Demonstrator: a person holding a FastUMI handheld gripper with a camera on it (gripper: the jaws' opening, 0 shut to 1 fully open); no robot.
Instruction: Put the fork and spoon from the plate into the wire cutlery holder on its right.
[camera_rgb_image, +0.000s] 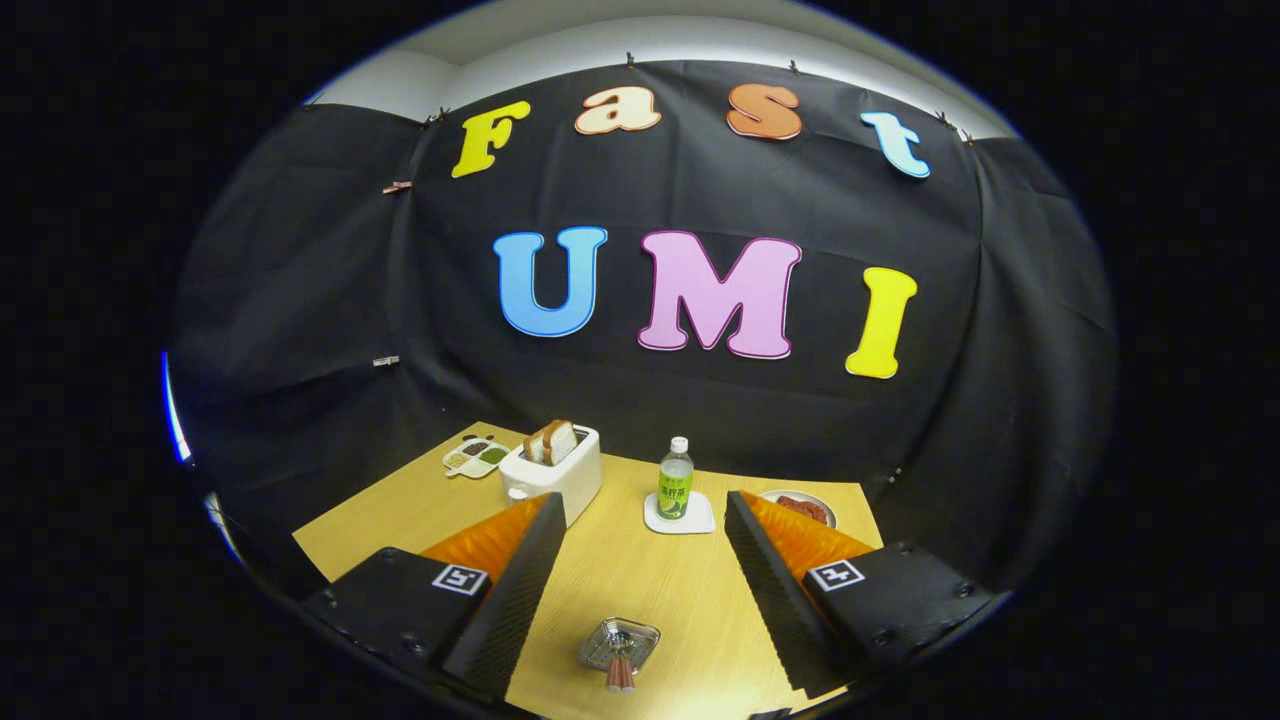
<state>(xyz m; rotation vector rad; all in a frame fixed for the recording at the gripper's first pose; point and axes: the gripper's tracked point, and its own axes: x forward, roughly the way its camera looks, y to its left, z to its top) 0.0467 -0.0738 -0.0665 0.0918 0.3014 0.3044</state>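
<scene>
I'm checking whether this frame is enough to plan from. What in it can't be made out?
- Cutlery holder, between the open gripper fingers: too small to tell fork from spoon.
- Dish beyond one finger: partly hidden by it.
- Tray behind the toaster: contents too small to identify.

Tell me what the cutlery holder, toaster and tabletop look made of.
Cutlery holder, between the open gripper's fingers: shiny metal wire, judging by its glinting mesh. Toaster: smooth white casing, probably plastic or painted metal. Table: light wood grain, possibly laminate.
</scene>
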